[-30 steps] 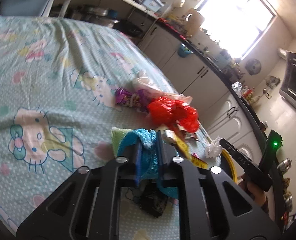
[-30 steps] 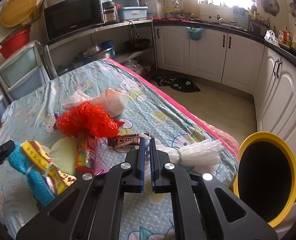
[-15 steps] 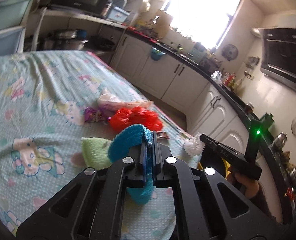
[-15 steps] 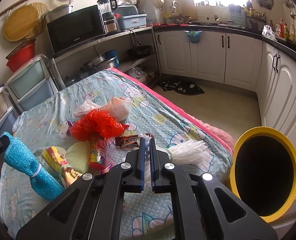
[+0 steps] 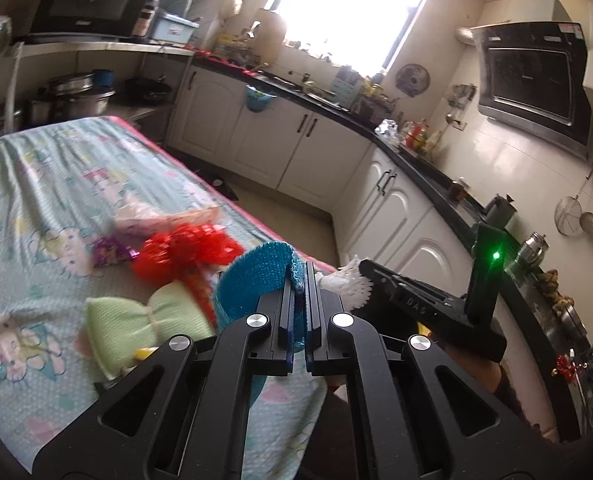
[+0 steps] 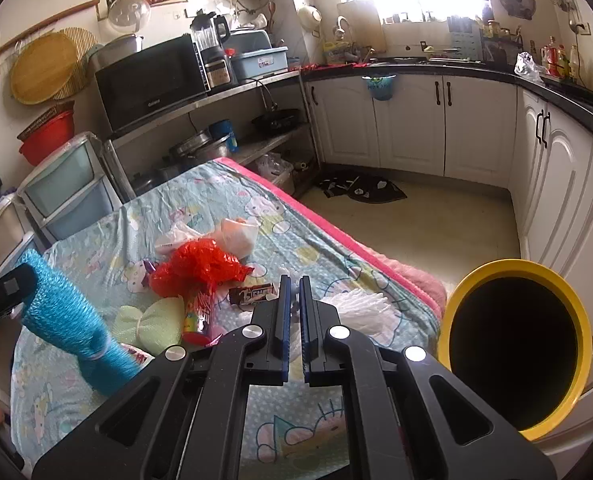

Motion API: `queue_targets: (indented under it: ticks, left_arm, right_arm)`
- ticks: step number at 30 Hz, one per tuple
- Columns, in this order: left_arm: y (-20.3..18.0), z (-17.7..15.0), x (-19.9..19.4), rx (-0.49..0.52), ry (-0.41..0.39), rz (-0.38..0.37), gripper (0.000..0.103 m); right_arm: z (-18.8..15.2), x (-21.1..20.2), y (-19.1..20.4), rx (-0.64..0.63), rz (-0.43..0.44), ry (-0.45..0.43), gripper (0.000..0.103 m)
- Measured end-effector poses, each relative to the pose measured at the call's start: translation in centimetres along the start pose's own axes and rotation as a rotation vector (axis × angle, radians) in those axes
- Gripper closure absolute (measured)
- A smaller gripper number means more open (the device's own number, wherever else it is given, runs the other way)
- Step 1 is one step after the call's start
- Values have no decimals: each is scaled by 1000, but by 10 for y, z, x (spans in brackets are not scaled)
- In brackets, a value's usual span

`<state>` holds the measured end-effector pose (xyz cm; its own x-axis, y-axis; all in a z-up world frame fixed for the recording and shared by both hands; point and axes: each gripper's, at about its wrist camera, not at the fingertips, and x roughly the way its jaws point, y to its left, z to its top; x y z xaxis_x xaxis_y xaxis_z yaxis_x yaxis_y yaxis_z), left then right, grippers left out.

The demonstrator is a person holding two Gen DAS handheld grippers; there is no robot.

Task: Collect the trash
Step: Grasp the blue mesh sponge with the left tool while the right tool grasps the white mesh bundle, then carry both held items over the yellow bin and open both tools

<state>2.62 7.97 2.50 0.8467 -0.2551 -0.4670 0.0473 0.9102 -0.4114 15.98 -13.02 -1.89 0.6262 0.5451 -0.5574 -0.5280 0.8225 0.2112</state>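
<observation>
The blue mesh bundle (image 6: 62, 320) hangs clear above the cartoon-print tablecloth (image 6: 224, 208), pinched in the closed left gripper (image 5: 300, 276). The right gripper (image 6: 292, 292) is closed on a white mesh bundle (image 6: 360, 312). The yellow-rimmed bin (image 6: 516, 360) stands at three o'clock.
</observation>
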Motion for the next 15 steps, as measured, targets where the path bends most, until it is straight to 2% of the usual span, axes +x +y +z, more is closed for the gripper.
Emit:
queue_targets:
  ticks: [15]
  left_arm:
    - [-57,30,40,113,-7,-92,102]
  right_arm:
    - [15,-44,-40,90,-24,-88,98]
